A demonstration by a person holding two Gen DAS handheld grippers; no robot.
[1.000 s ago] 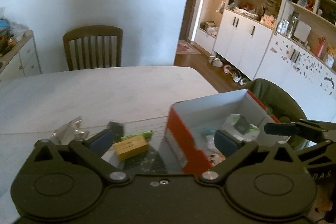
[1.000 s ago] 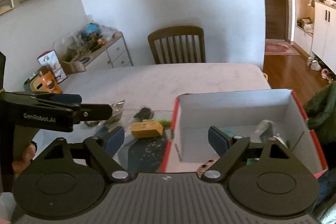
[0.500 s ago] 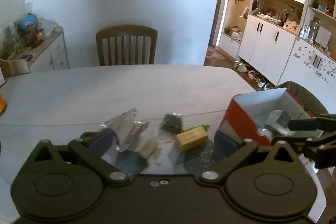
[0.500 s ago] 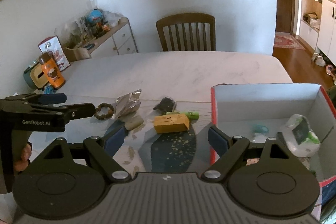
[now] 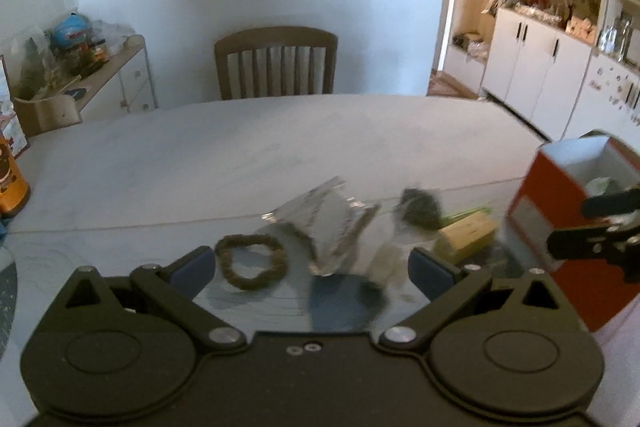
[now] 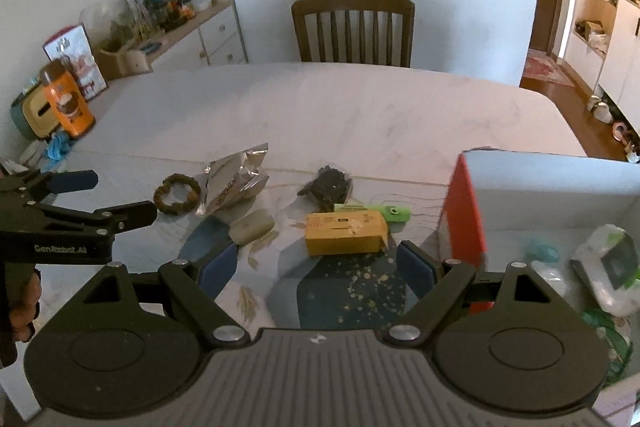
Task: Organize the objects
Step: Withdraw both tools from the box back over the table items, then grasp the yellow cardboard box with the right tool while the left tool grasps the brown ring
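Beaded ring (image 6: 177, 194), crinkled foil packet (image 6: 234, 183), yellow box (image 6: 345, 231); both tools (image 5: 310, 269) (image 6: 316, 265) spread, empty.

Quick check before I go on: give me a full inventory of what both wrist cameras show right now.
Brown beaded bracelet ring: 1, brown, table, left of the foil.
Crinkled silver foil packet: 1, silver, table, beside the ring.
Pale oblong soap-like bar: 1, beige, just in front of the foil.
Black crumpled bundle: 1, black, mid-table.
Yellow cardboard box: 1, yellow, between the right gripper's fingers in view.
Green plastic piece: 1, green, behind the yellow box.
Red-and-white open box: 1, right; holds a white-green pack and a teal item.
Orange canister: 1, far left.
Wooden chair: 1, behind table.
Left gripper: open.
Right gripper: open.
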